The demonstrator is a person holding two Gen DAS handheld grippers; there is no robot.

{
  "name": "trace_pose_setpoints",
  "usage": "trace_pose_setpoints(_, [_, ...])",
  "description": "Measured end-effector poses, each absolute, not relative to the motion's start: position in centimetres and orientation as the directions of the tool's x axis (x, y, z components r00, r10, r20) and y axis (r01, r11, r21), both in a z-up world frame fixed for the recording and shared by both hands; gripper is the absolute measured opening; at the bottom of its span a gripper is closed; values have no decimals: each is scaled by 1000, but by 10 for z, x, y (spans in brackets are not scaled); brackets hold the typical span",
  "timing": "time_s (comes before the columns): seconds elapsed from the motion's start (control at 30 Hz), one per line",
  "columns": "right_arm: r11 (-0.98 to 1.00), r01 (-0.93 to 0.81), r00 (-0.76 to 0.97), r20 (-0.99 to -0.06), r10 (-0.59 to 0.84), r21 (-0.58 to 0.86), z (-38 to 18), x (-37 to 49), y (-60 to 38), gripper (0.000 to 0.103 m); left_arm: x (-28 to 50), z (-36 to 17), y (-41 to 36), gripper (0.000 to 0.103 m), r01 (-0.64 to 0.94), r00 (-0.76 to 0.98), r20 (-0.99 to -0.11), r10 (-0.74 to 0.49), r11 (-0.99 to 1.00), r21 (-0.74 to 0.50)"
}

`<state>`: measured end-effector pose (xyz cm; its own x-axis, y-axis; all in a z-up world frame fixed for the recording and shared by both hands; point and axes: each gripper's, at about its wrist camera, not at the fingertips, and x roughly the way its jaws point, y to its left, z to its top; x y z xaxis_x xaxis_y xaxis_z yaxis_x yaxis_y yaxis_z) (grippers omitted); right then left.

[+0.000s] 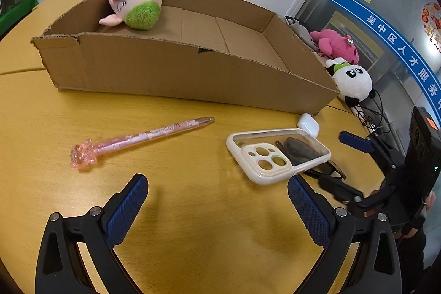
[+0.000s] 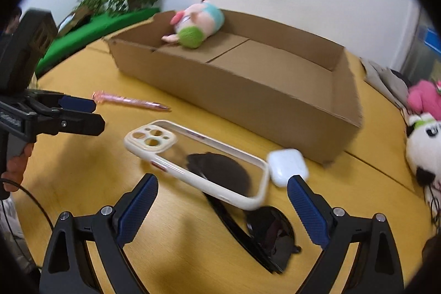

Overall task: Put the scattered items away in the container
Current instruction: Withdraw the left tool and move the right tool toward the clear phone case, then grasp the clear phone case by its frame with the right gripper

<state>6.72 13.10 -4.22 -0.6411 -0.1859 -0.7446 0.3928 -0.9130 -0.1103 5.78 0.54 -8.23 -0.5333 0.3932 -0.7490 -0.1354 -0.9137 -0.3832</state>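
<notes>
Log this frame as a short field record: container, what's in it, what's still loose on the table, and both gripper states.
container: cardboard box, open top, on the wooden table
in box: pig plush, at one end
loose: pink pen; phone case lying on top of black sunglasses; white earbud case touching the phone case
beside box: panda plush, pink plush
left gripper: open, empty
right gripper: open, empty, over the sunglasses
</notes>
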Motion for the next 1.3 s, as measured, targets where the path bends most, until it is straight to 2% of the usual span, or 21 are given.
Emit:
trace_pose_setpoints(0.1, [-887,423,-642,-752,-148,-186,-48,66,114,86,60,-87,6,103,-132,-521,-755,397,-912,-388])
trace_pose_setpoints(0.17, [-871,442,-627,-768,-130,-213,-56,65,108,74,63,-90,6,103,-132,-513,-755,408,-907,-400])
trace_pose_setpoints(0.2, [-865,448,-618,-778,-116,-227,-61,63,105,61,64,-91,6,103,-132,-511,-755,411,-905,-404])
trace_pose_setpoints(0.3, [-848,436,-629,-776,-48,-301,-69,61,99,48,66,-95,7,103,-134,-501,-756,421,-901,-413])
trace_pose_setpoints(0.5, [-886,386,-660,-748,-69,-259,-56,60,104,28,67,-93,5,103,-136,-502,-747,435,-893,-429])
trace_pose_setpoints(0.8, [-959,274,-667,-705,-243,71,-18,55,150,18,62,-95,9,103,-125,-493,-742,454,-881,-456])
trace_pose_setpoints(0.9, [-951,251,-645,-702,-303,180,-17,53,162,10,56,-95,11,103,-127,-480,-725,495,-856,-501])
trace_pose_setpoints(1.0, [-934,214,-614,-705,-355,284,-27,50,173,9,44,-93,20,102,-143,-454,-697,555,-817,-558])
trace_pose_setpoints(1.17, [-931,141,-570,-741,-354,336,-48,46,181,8,15,-91,49,102,-175,-398,-681,614,-780,-601])
trace_pose_setpoints(1.3, [-922,85,-572,-739,-356,378,-55,49,192,8,-7,-102,74,91,-149,-336,-738,586,-806,-573])
